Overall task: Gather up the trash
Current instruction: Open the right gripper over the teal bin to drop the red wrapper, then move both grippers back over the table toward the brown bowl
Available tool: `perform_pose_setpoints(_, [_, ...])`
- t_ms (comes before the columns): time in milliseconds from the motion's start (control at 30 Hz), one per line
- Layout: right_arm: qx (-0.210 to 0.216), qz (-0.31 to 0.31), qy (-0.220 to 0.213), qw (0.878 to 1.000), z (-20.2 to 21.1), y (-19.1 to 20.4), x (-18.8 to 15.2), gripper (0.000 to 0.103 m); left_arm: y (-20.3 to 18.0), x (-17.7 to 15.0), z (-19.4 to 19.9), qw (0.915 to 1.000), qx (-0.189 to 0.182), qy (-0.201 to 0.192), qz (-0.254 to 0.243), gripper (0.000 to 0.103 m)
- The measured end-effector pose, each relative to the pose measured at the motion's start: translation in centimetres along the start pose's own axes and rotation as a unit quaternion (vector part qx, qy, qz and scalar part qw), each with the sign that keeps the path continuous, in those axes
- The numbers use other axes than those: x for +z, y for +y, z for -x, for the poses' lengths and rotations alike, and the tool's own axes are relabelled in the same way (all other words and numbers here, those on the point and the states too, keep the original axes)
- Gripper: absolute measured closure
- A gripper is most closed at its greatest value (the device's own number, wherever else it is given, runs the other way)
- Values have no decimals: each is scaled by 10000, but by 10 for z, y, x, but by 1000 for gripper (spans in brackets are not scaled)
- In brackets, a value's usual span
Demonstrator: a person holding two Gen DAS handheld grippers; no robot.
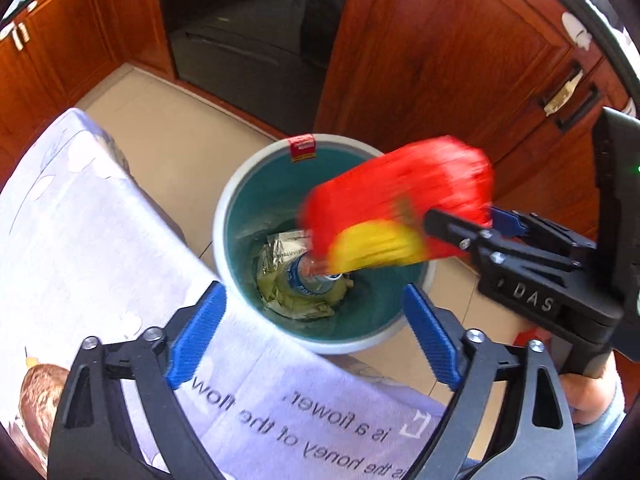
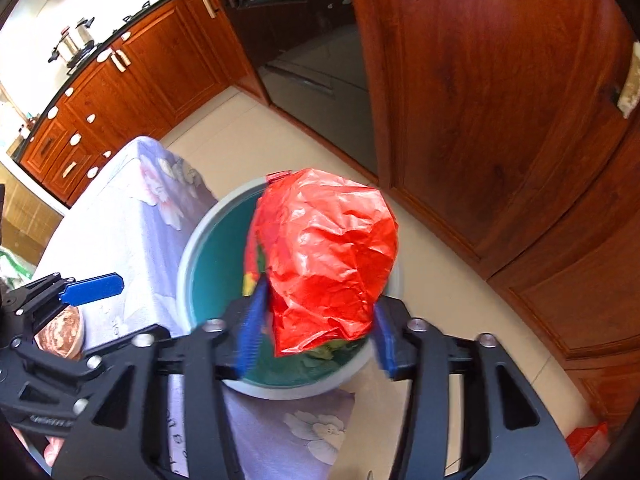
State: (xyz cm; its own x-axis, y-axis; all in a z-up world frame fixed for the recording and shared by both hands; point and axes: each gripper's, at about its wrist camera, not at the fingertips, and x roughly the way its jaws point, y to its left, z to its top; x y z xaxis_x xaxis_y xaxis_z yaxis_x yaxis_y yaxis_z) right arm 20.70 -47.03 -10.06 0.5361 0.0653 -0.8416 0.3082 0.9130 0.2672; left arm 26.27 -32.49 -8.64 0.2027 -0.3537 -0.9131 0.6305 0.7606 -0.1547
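Your right claw (image 2: 316,320) pinches the red bag (image 2: 326,256) by its near end, and the bag hangs ahead of the fingers, directly over the bin (image 2: 188,264). Your left claw (image 1: 316,336) is spread wide and holds nothing, with the bin just ahead of it beside the table (image 1: 100,240). To drop well, I judge you should keep the bag centred over the opening, lower it below the rim, then part the fingers; it is light and crumpled and may cling to a pad. Its long axis runs straight out from the right claw, far end pointing away and slightly down toward the bottle (image 1: 310,280) and wrapper (image 1: 280,248) inside.
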Motion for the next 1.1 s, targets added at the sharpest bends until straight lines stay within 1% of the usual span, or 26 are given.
perform_pose_setpoints(33, [6,24,-8,10000,0,3,0,21,2,-2,4,10000,0,-44,14,8])
perform_pose_setpoints(200, [87,-27,59,9999,0,13,-2,15,6,-11,19,9999,-13,-116,67,5])
perform_pose_setpoints(333, [91,-123,133,9998,3,17,-7,15,9,-18,28,9998,31,-172,83,4])
perform_pose_setpoints(467, [75,-143,218,9996,6,22,-10,15,13,-25,35,9996,-1,-217,153,4])
perform_pose_setpoints(667, [59,-103,191,9997,19,28,-15,15,14,-35,47,9993,-25,-324,167,4])
perform_pose_setpoints(733, [38,-82,191,9998,23,30,-14,12,14,-38,52,9992,-15,-371,168,4])
perform_pose_setpoints(867, [33,-23,100,9999,33,38,-16,11,18,-47,63,9987,-13,-458,216,4])
perform_pose_setpoints(1100, [136,163,70,9998,42,63,-21,11,36,-69,88,9974,153,-596,363,4])
